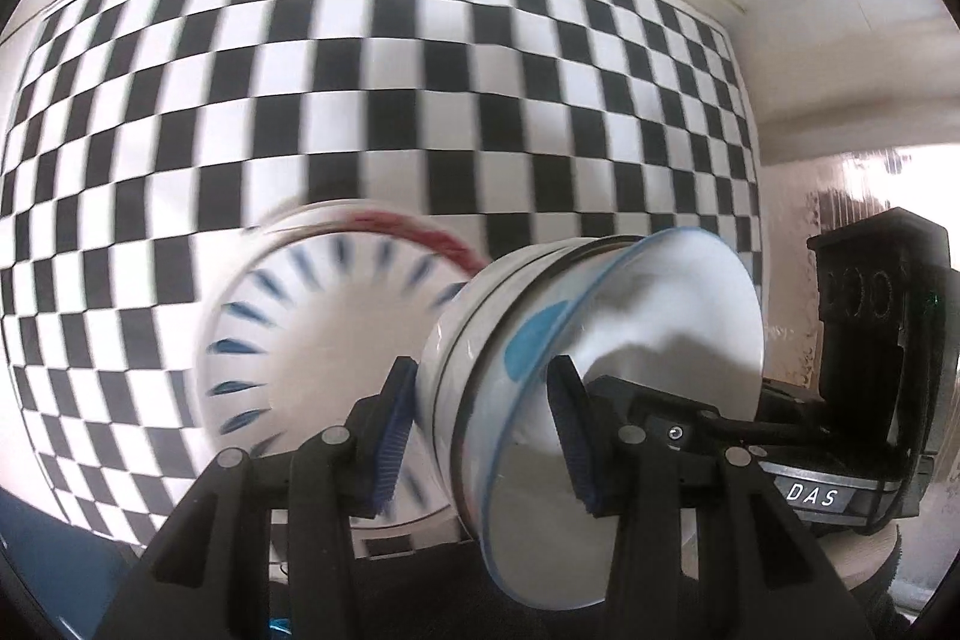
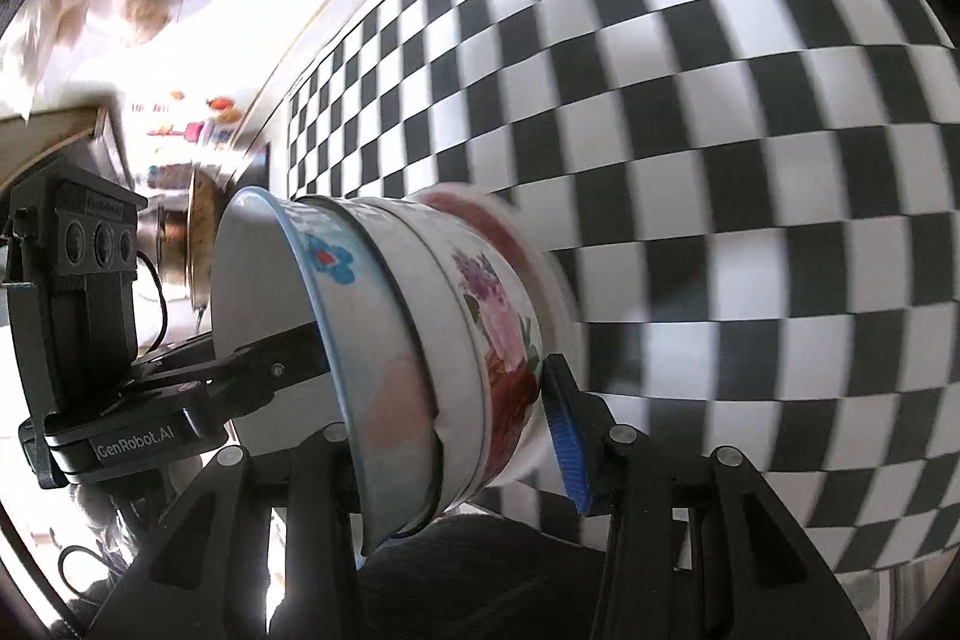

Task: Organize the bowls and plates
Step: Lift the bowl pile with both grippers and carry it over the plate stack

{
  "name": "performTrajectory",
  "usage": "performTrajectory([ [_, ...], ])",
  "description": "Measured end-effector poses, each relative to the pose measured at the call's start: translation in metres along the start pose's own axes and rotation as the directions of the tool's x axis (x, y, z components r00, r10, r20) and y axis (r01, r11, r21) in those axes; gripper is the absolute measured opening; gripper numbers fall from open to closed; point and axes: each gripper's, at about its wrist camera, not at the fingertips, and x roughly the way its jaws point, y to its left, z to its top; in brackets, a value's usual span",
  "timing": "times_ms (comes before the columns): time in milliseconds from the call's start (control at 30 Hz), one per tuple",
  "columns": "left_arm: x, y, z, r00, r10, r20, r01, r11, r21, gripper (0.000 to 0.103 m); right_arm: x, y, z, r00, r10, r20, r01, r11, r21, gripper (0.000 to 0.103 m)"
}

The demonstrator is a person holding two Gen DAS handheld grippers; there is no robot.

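Observation:
A stack of nested bowls [image 1: 480, 340] hangs tilted on its side above the checkered tablecloth [image 1: 420, 70]. The innermost bowl has a blue rim, and an outer one [image 2: 498, 340] carries a floral print. My left gripper [image 1: 483, 436] is shut on the stack's wall, one pad outside and one inside. My right gripper [image 2: 456, 448] is shut on the opposite wall, its blue pad on the floral bowl. Below lies a plate with blue dashes [image 1: 300, 352] on a red-rimmed plate [image 1: 444, 235].
The checkered cloth [image 2: 720, 160] covers most of the table, whose white edge [image 1: 810, 58] borders it. The right gripper's body [image 1: 870, 340] sits close beside the stack. Blurred shelves and colourful items [image 2: 186, 124] stand in the background.

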Motion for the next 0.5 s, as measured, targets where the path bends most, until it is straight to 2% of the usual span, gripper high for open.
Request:
performTrajectory([
  [233, -0.006, 0.046, -0.010, 1.000, 0.011, 0.015, -0.010, 0.997, -0.071, 0.040, 0.038, 0.027, -0.006, 0.998, 0.005, -0.056, -0.007, 0.999, -0.037, 0.045],
  [500, 0.013, 0.064, -0.008, 0.999, 0.031, -0.025, -0.033, 0.996, -0.084, 0.040, 0.070, 0.031, -0.004, 0.996, -0.026, -0.082, 0.023, 0.999, -0.033, 0.045],
])
